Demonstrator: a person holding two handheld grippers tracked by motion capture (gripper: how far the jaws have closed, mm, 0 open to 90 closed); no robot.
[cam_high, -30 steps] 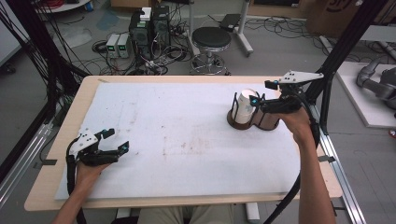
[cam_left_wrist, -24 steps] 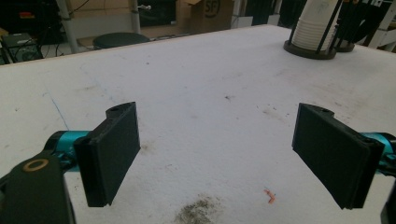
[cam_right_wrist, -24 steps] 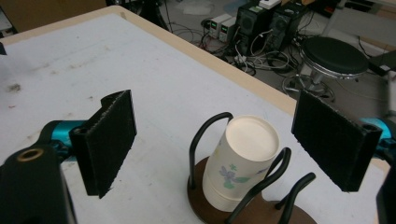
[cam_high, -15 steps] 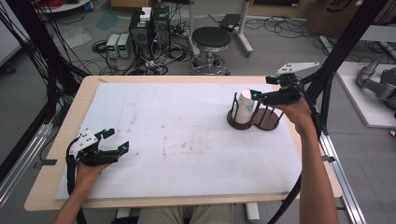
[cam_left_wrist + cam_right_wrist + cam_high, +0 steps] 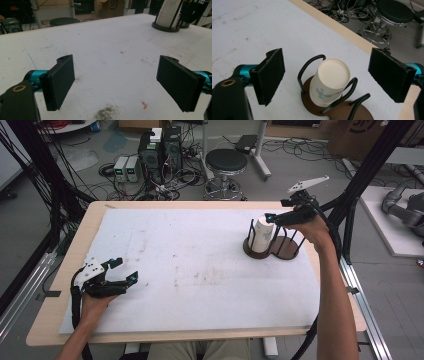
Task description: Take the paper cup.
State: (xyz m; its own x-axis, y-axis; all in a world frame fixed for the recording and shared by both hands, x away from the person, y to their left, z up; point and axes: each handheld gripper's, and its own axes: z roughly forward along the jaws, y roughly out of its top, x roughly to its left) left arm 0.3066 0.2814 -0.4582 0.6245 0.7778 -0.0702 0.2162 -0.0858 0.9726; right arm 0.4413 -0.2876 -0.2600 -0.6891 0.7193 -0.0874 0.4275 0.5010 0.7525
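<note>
Black round stool and computer towers on the floor, well beyond the fingers; white-topped desk beneath.

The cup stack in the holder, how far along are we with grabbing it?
Done: the right gripper is above the cup stack, jaws open on either side. In hand: nothing; the pads are not touching the cups, which sit upside down in the wire holder. Left: lower, close, lift. The left gripper rests open on the table.
</note>
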